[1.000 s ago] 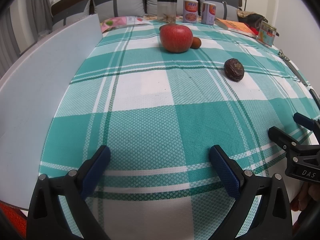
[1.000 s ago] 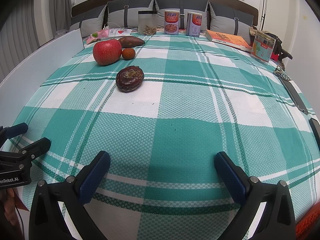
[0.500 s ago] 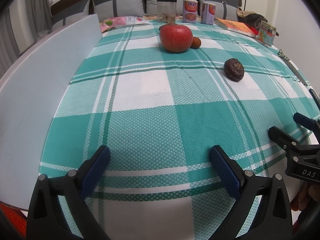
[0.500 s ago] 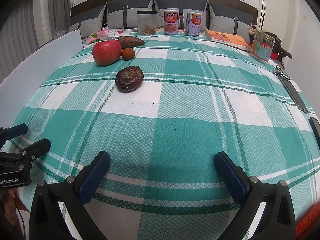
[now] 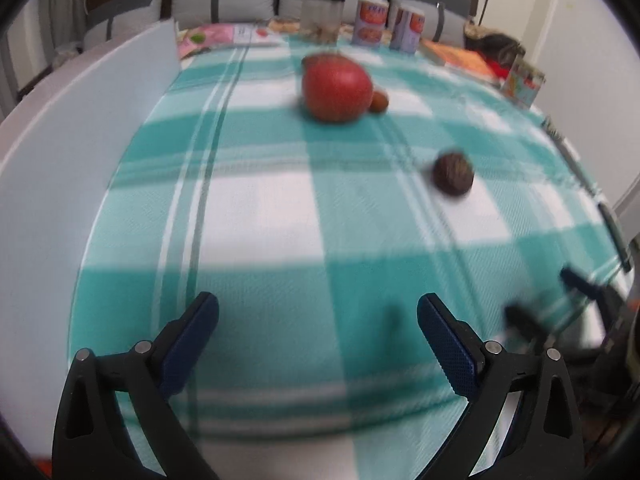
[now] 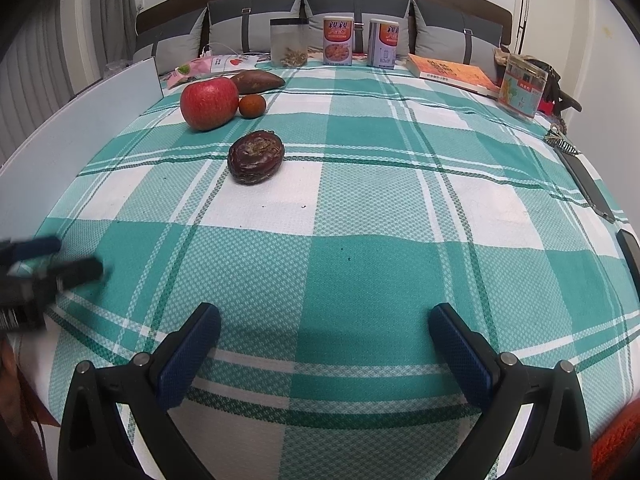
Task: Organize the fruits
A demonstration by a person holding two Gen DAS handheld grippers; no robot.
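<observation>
Fruit on checked cloth point(image 6: 360, 280): apple point(image 6: 209, 103), small orange point(image 6: 252, 105) touching it, sweet potato point(image 6: 258, 81) just behind, wrinkled dark fruit point(image 6: 256, 157) set apart nearer the front. Left gripper point(image 5: 318, 322) and right gripper point(image 6: 324, 334): both spread wide, nothing held, low over the near edge. Step judged as opening approach, no fruit yet gripped; a reach toward the dark fruit, then closure around it, is called for.

On the cloth point(image 6: 360, 272), an apple point(image 6: 209, 103) is set at far left, with a small fruit point(image 6: 252, 105) just beside it on the right and a sweet potato point(image 6: 258, 81) behind. A passion fruit point(image 6: 256, 157) is placed nearer, apart. A jar point(image 6: 289, 42), two cans point(image 6: 338, 40) and a book point(image 6: 450, 72) are lined along the far edge.
</observation>
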